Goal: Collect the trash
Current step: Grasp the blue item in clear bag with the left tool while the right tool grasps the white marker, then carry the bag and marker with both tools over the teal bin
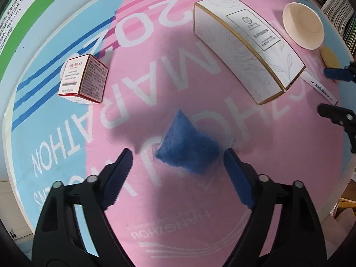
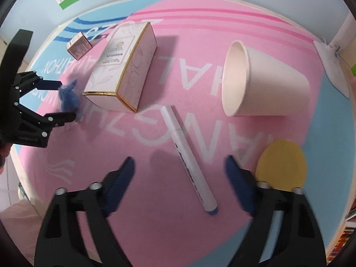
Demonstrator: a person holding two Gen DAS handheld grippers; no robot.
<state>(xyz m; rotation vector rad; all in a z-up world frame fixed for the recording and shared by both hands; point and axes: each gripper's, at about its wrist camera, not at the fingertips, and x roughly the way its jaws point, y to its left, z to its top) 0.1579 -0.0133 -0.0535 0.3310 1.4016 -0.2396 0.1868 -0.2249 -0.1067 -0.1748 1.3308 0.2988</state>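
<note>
Pink-and-blue mat (image 2: 155, 222), blue fluffy wad (image 1: 187, 149), white gold-edged box (image 2: 124, 66), yellow disc (image 2: 281, 164), white cup (image 2: 273, 82)

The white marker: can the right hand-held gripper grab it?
Probably yes. The white marker lies bare on the cloth between the right hand-held gripper's open fingers, nothing on top.

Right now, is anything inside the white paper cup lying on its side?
The white paper cup shows only bare cream wall through its open mouth, and nothing sits in that part. Its deepest end near the base stays hidden.
</note>
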